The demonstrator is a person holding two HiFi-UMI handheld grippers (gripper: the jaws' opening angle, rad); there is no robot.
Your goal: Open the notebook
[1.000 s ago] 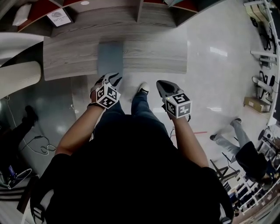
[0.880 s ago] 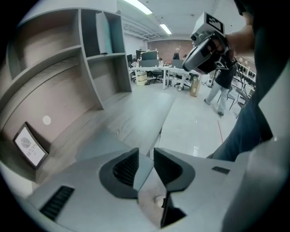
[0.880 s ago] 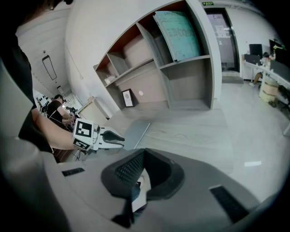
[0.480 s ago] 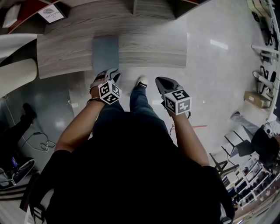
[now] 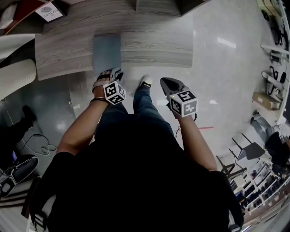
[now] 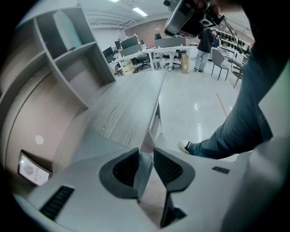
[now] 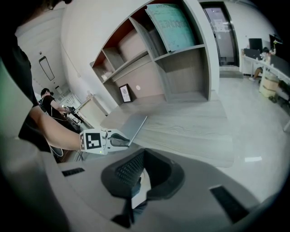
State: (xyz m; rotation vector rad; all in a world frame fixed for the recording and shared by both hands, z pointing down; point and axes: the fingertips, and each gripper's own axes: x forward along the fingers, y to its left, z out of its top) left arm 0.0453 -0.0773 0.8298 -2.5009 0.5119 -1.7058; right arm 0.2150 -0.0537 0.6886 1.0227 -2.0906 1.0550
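Note:
The notebook (image 5: 107, 50) is a closed grey-blue slab lying on the wooden table (image 5: 154, 45), its near edge at the table's front. My left gripper (image 5: 112, 73) sits right at that near edge. In the left gripper view the notebook's thin edge (image 6: 146, 164) lies between the narrow-set jaws of the left gripper (image 6: 146, 154). The right gripper view shows the left gripper (image 7: 118, 141) pinching the notebook (image 7: 131, 127) at its corner. My right gripper (image 5: 168, 85) hangs over the floor in front of the table, right of the notebook, shut and holding nothing (image 7: 144, 156).
Open shelves (image 7: 172, 68) rise behind the table, with a small framed sign (image 5: 46, 12) at the back left. A white rounded seat (image 5: 16, 74) stands left of the table. My shoe (image 5: 145, 81) is by the table's front edge. Another person (image 5: 276, 145) stands far right.
The person has stepped closer to the table. The left gripper moved forward from the floor side onto the notebook's near edge. The right gripper stayed roughly level beside it.

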